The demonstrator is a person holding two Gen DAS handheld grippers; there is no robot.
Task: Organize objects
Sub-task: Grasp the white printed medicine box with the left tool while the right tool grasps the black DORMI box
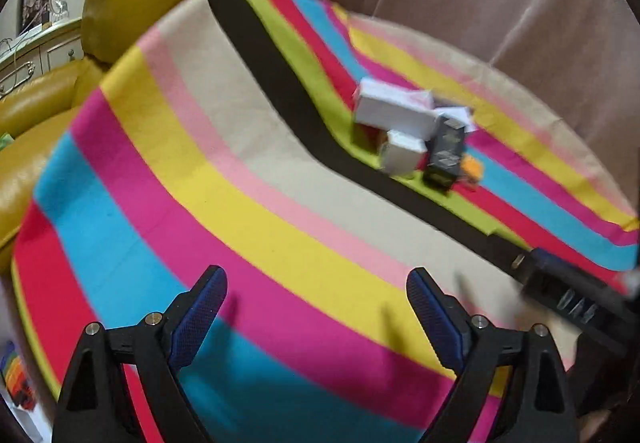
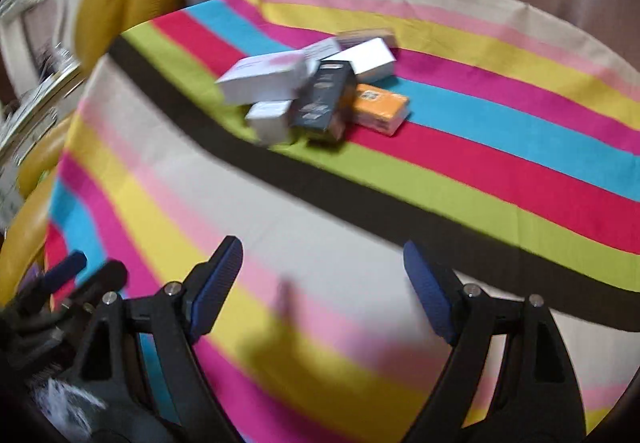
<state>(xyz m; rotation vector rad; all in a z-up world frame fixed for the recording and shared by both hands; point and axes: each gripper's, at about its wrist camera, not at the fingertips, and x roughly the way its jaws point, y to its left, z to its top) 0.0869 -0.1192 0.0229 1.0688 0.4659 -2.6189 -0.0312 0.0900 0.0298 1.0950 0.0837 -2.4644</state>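
Both grippers hang empty with jaws spread wide: the left gripper [image 1: 316, 307] at the bottom of its view, the right gripper [image 2: 322, 275] likewise. The heap of small boxes [image 2: 316, 91] lies on the striped cloth [image 2: 480, 163], upper centre; its orange box [image 2: 380, 107] sits at the heap's right edge.

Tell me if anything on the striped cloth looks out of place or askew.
The boxes sit in a jumbled heap, not in rows: a white box lies tilted atop others, the black box leans against them, and the orange box lies at an angle. Nothing looks spilled or damaged.
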